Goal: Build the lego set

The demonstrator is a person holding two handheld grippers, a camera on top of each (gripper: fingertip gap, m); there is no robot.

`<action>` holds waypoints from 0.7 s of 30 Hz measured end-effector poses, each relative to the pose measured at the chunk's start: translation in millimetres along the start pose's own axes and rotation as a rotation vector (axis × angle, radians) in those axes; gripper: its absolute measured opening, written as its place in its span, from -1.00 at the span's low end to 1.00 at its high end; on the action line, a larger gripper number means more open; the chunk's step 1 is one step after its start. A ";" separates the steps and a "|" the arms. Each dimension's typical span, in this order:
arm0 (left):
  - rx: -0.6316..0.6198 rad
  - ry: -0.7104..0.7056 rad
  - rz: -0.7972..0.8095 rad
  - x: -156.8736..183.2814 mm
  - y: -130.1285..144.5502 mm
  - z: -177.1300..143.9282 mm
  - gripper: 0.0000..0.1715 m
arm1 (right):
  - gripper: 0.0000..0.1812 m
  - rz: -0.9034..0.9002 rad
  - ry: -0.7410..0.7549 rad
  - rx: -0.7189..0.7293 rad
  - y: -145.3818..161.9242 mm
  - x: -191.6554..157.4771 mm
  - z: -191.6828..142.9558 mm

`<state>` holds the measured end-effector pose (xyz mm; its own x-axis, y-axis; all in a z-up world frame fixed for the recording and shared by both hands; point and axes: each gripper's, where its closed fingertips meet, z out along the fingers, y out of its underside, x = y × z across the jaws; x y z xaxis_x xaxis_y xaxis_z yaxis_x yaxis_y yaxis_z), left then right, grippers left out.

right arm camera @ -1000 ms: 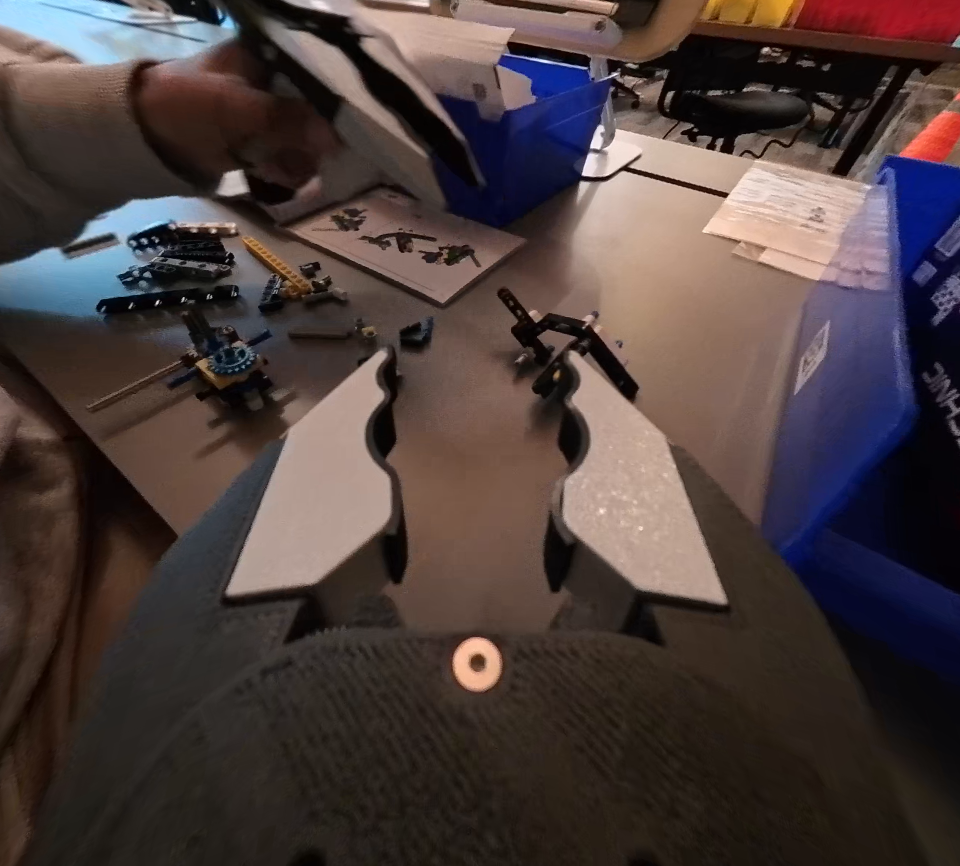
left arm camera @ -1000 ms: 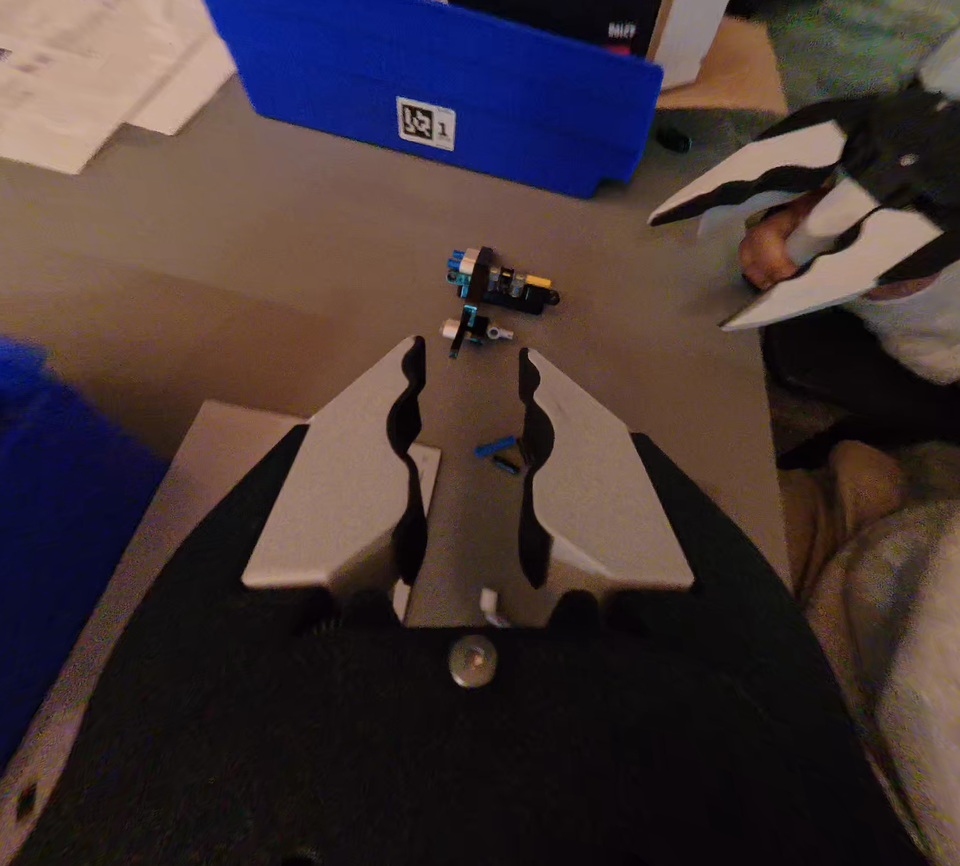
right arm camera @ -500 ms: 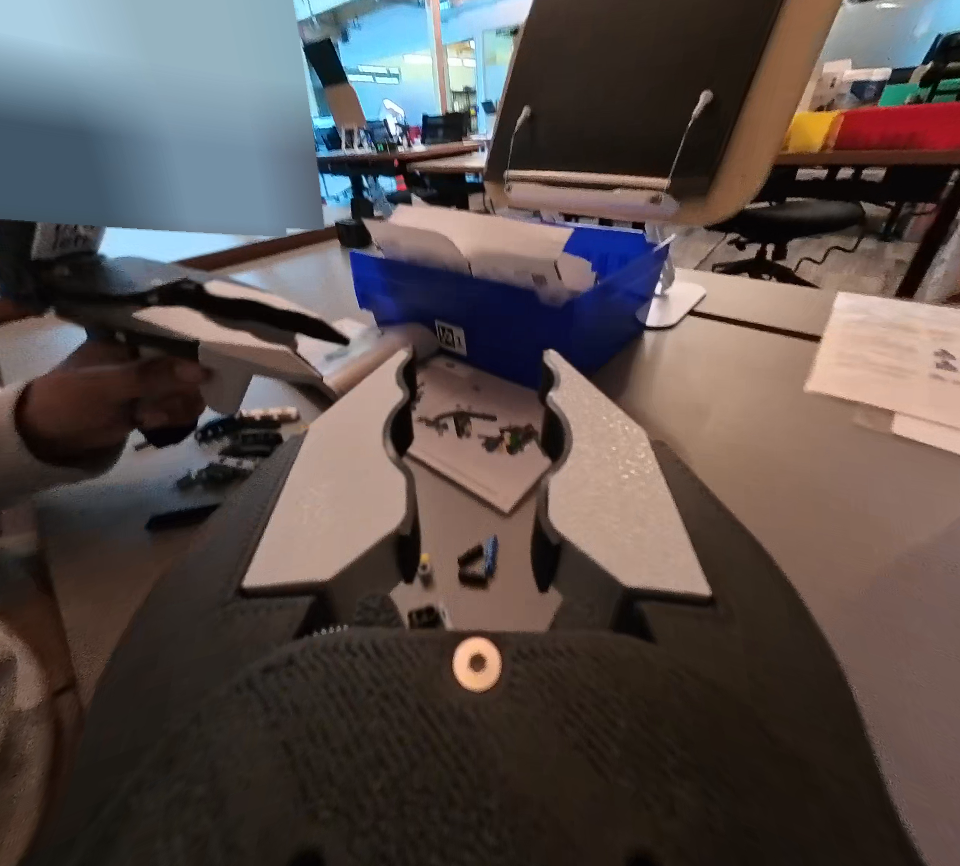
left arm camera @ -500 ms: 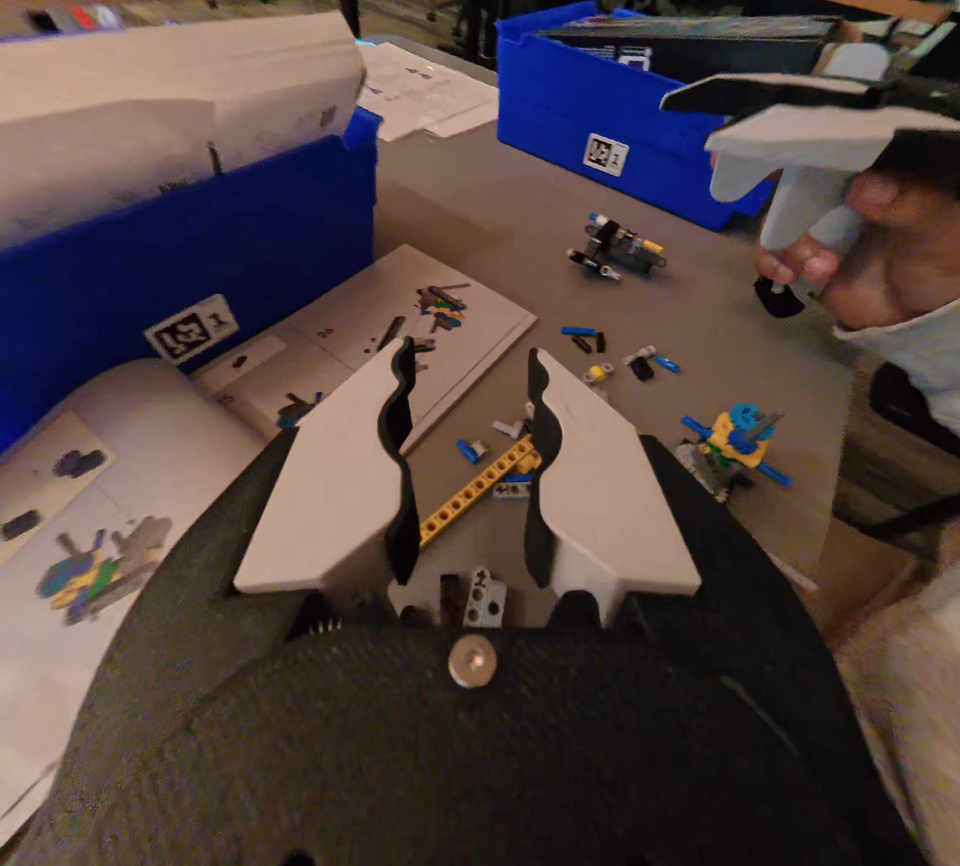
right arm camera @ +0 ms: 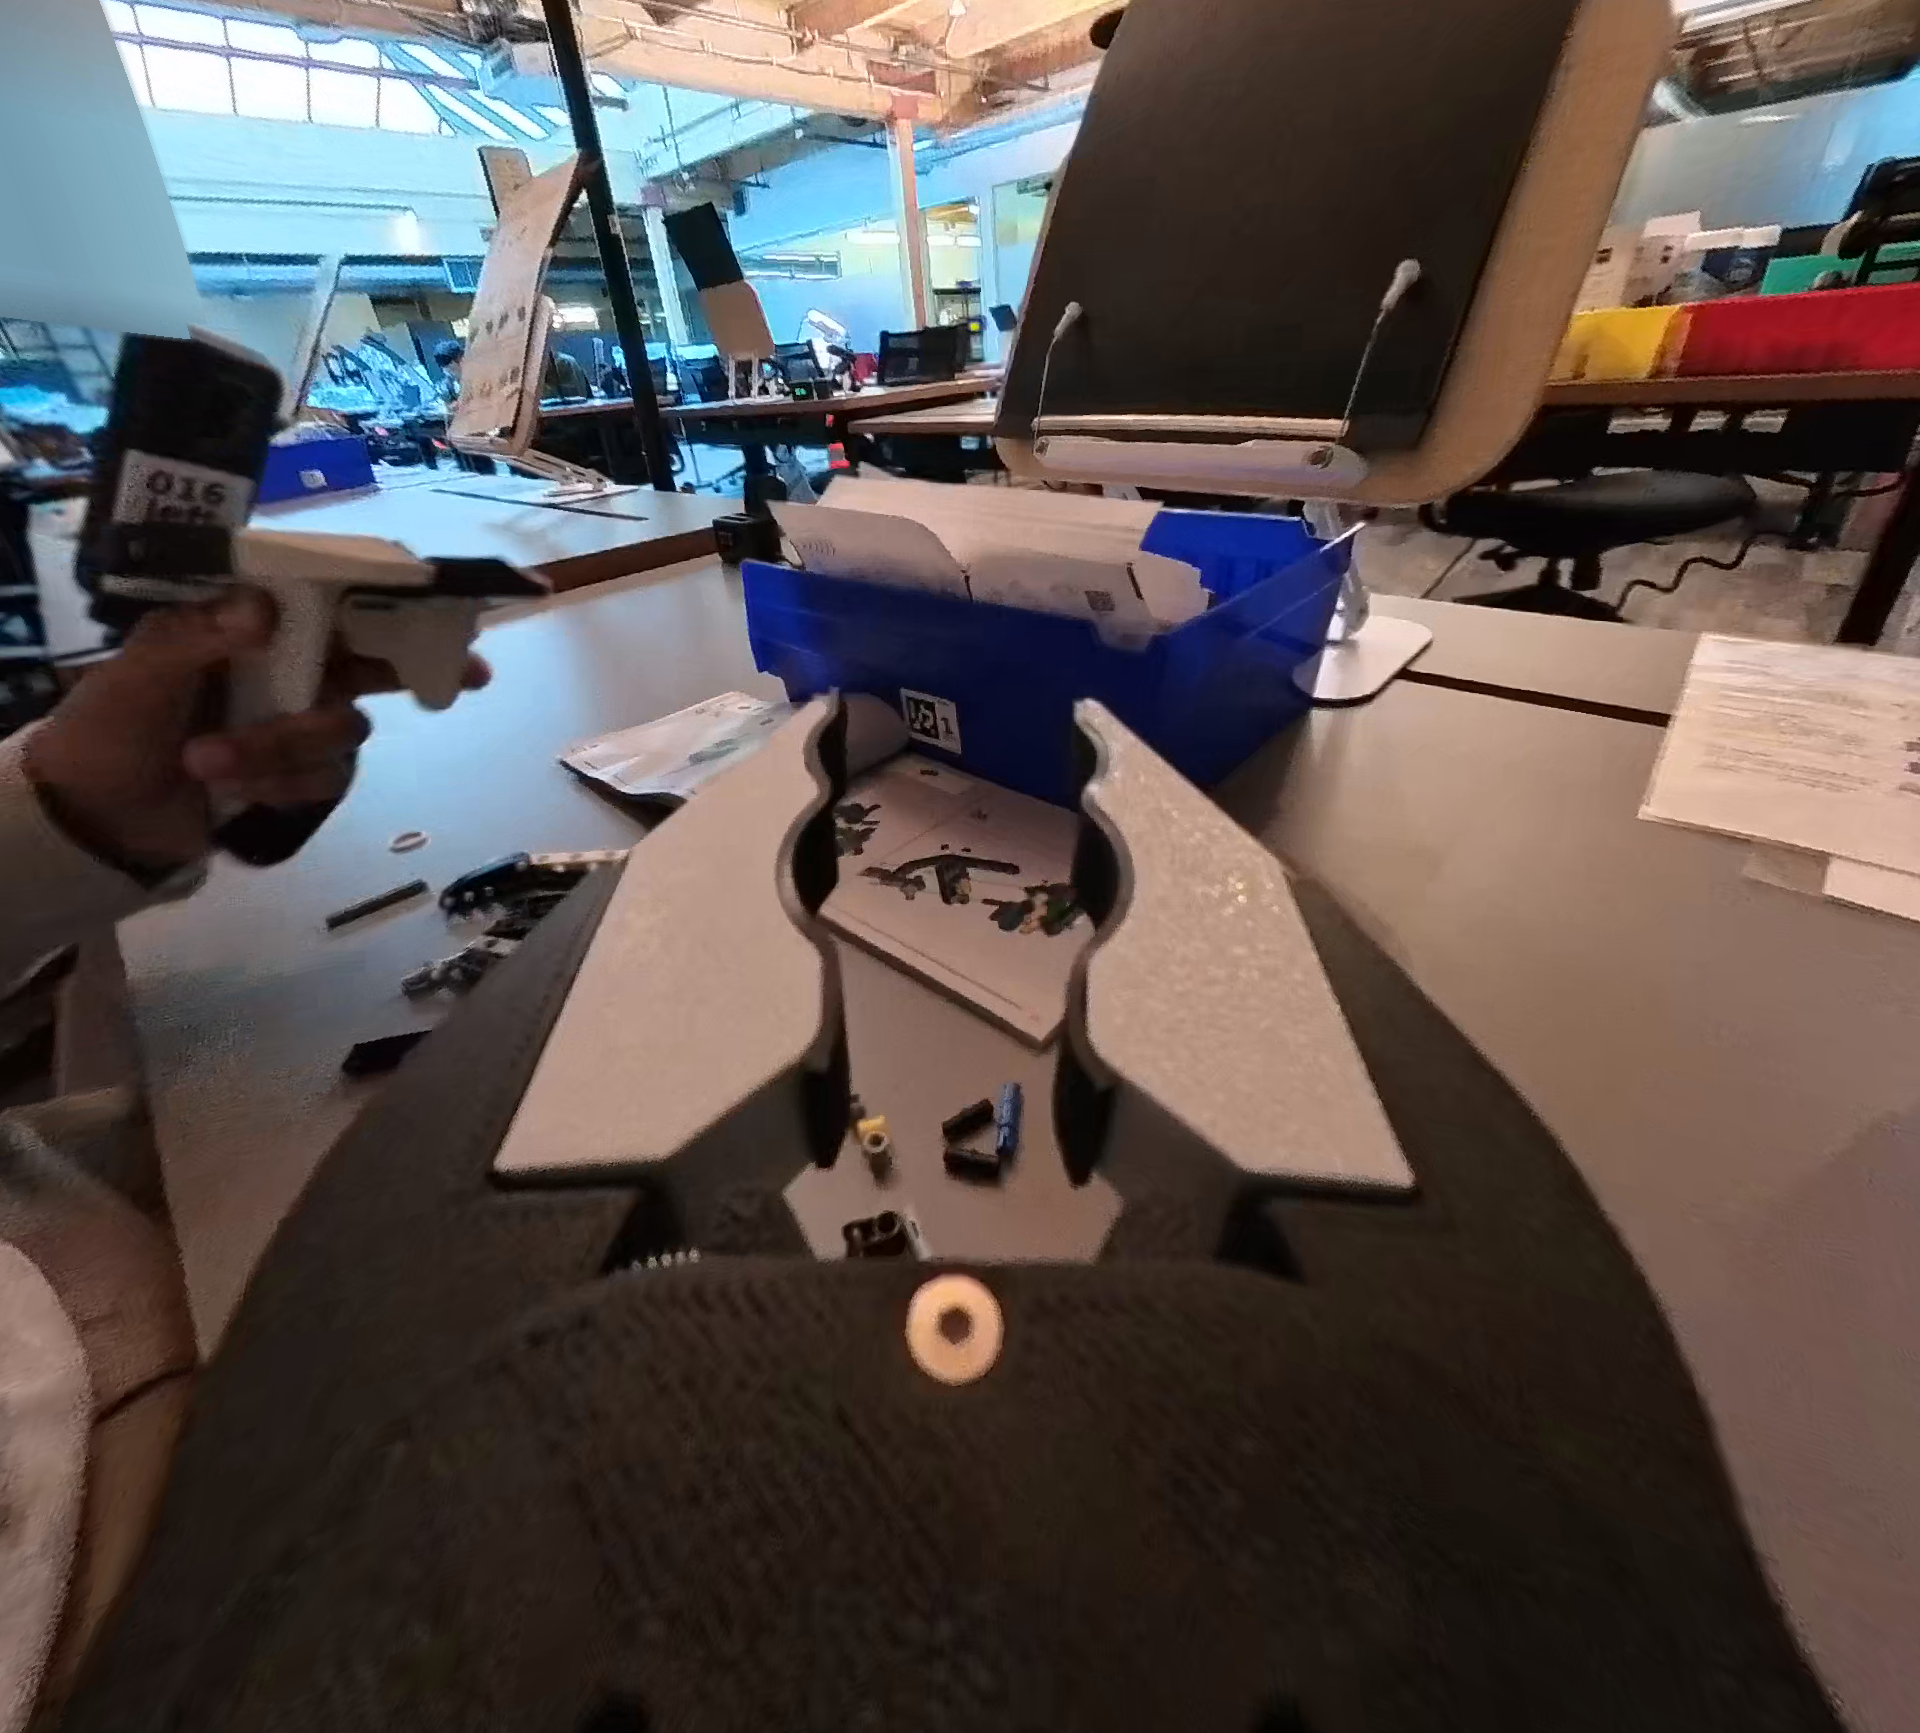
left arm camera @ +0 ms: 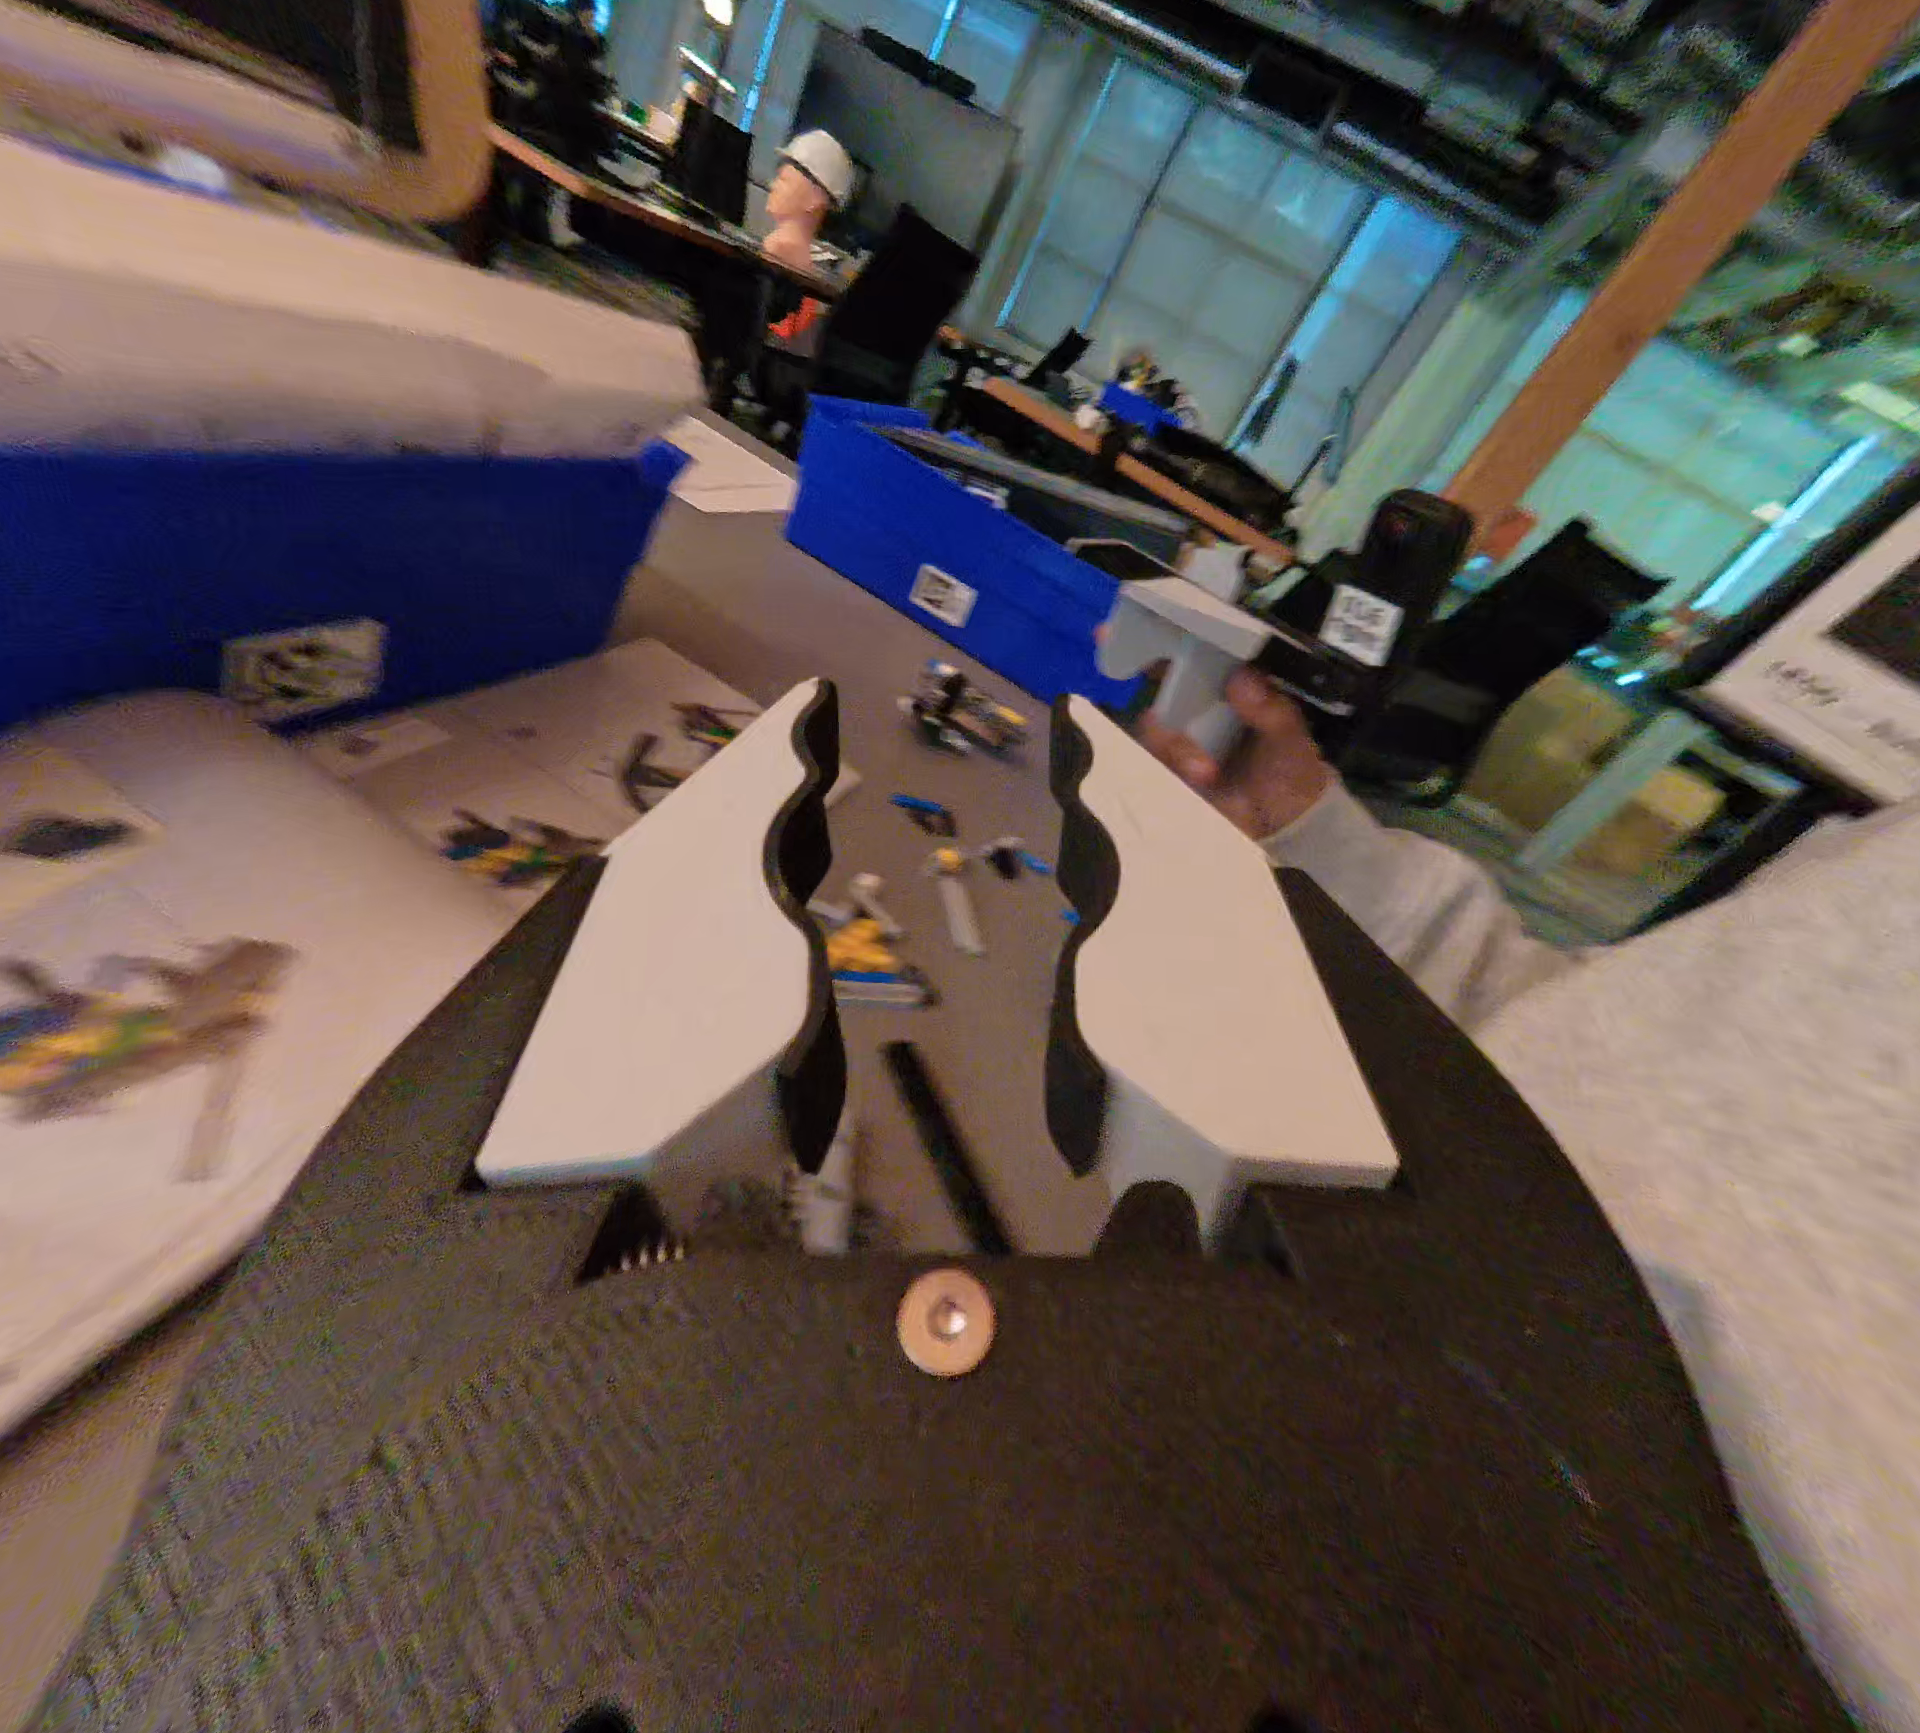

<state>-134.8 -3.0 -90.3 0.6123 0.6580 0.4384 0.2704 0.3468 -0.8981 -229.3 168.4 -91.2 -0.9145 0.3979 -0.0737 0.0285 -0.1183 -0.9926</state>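
The instruction booklet [right arm camera: 940, 894] is partly hidden behind the right gripper's fingers [right arm camera: 707, 966]; loose lego pieces [left arm camera: 940, 862] (smeared by motion) are too blurred to identify, and the nearer blue bin [left arm camera: 312, 540] runs off frame.

The left wrist view is dim and grainy, lit mainly by bluish daylight from the far windows [left arm camera: 1195, 281], and the blue bin [left arm camera: 312, 561] and open booklet [left arm camera: 156, 956] at its left edge are smeared by motion blur. The right wrist view is brighter, lit by skylights [right arm camera: 291, 83] and ceiling lamps, though the raised hand [right arm camera: 177, 748] is softened. Strong wide-angle bending is seen at the edges of both.
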 end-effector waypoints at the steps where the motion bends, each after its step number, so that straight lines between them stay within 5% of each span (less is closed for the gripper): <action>1: 0.016 -0.045 0.053 -14.9 -9.0 -4.4 -0.58 | -0.58 0.007 -0.005 0.001 2.9 -0.1 -2.3; 4: 0.110 -0.097 0.002 -54.8 -30.0 -13.1 -0.66 | -0.56 0.003 0.020 -0.017 8.5 6.4 -9.0; 9: 0.288 -0.053 -0.080 -67.7 -48.1 -15.2 -0.67 | -0.59 -0.030 0.116 0.069 -11.0 27.8 -2.8; 15: 0.028 0.033 -0.019 -55.8 -2.8 22.6 -0.60 | -0.63 -0.023 -0.041 0.083 -18.0 18.5 52.6; 18: 0.078 0.065 -0.047 -38.5 4.0 16.7 -0.63 | -0.67 -0.011 -0.070 0.029 6.3 10.8 45.1; 21: 0.090 0.068 -0.012 -34.3 4.2 22.2 -0.65 | -0.73 -0.036 -0.083 0.065 -1.6 6.6 37.7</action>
<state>-171.2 -9.2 -108.3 0.6595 0.6074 0.4429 0.2120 0.4150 -0.8848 -250.7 136.9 -86.4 -0.9448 0.3265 -0.0273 -0.0286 -0.1654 -0.9858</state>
